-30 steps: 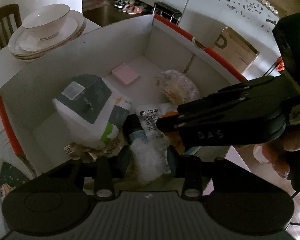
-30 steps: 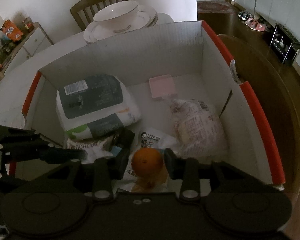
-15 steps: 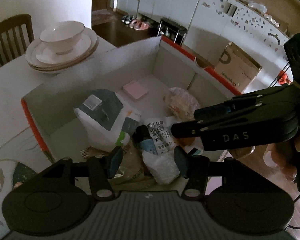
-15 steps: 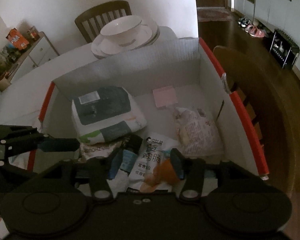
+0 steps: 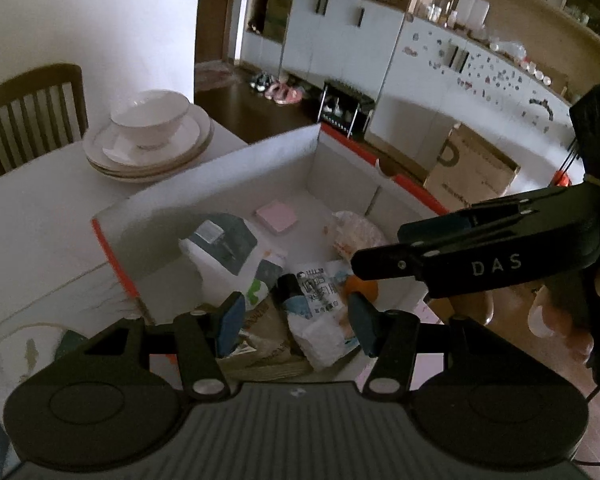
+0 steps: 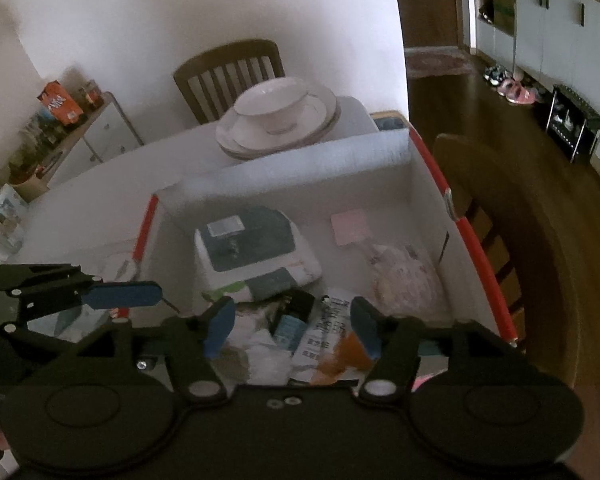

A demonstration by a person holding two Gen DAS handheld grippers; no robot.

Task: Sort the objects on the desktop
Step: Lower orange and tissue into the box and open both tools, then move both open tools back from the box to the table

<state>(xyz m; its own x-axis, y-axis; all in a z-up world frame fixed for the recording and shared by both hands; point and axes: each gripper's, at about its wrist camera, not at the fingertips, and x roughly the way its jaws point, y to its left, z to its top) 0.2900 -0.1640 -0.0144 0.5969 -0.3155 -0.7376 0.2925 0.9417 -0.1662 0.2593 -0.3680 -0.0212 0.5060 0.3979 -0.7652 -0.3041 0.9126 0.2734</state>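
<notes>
A white cardboard box with red edges (image 5: pixel 268 172) (image 6: pixel 300 168) stands on the table. It holds a grey-and-white wipes pack (image 5: pixel 228 252) (image 6: pixel 252 244), a pink notepad (image 5: pixel 277 216) (image 6: pixel 350 228), a clear food bag (image 5: pixel 356 228) (image 6: pixel 404 276), a white printed sachet (image 5: pixel 320 292) (image 6: pixel 328 332), a dark small bottle (image 5: pixel 294 292) and an orange (image 5: pixel 362 286) (image 6: pixel 350 350). My left gripper (image 5: pixel 296 320) is open and empty above the box's near edge. My right gripper (image 6: pixel 292 328) is open and empty above the orange; it also shows in the left wrist view (image 5: pixel 460 256).
A stack of white plates with a bowl (image 5: pixel 152 136) (image 6: pixel 280 120) sits on the table behind the box. Wooden chairs (image 5: pixel 32 112) (image 6: pixel 228 72) stand behind the table, another one (image 6: pixel 500 216) to the box's right. A side cabinet with clutter (image 6: pixel 60 132) is at the far left.
Both grippers have risen and pulled back from the box. The right gripper let go of the orange, which now lies in the box.
</notes>
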